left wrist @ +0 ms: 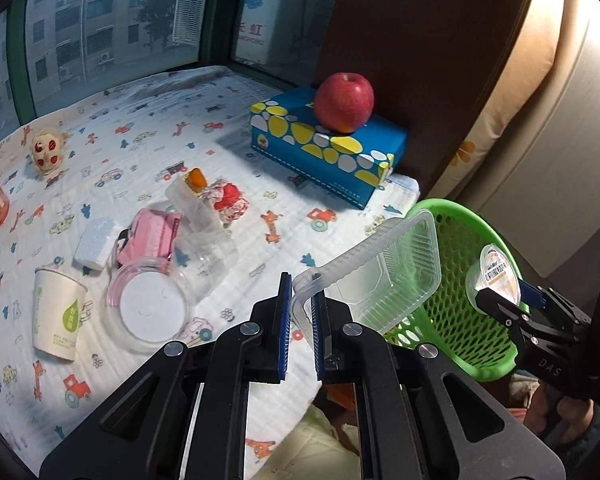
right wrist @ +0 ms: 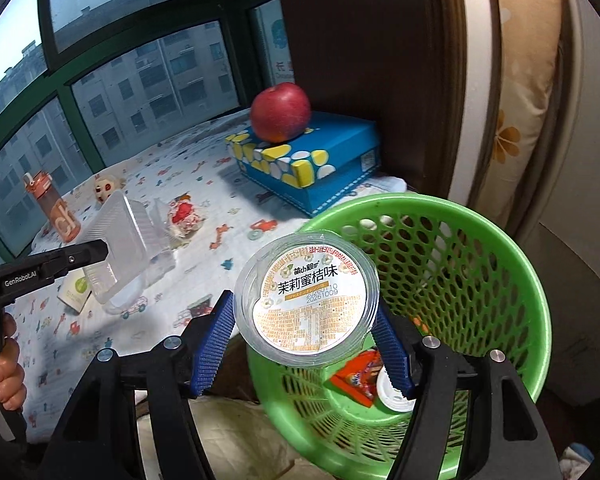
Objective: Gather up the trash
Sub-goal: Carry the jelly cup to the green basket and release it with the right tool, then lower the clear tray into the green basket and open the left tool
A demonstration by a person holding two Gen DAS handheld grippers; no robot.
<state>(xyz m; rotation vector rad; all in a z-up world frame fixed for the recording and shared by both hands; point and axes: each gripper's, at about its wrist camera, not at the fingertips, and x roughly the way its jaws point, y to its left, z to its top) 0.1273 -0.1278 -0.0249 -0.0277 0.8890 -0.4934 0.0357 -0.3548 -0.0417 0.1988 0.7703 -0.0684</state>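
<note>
Our right tongs [right wrist: 306,344] pinch the cup [right wrist: 307,296] over the basket [right wrist: 480,280]; left tongs [left wrist: 300,320] clamp the tray [left wrist: 380,276] beside it. Next we spread both and drop.

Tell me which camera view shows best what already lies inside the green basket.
The right wrist view: it looks into the green basket, showing an orange wrapper and a white lid at the bottom. In the left wrist view the clear tray hides most of the inside.

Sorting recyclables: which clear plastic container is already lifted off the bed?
The clear rectangular plastic tray, pinched at its rim by the left gripper; the round clear plastic jar lies on the sheet.
</note>
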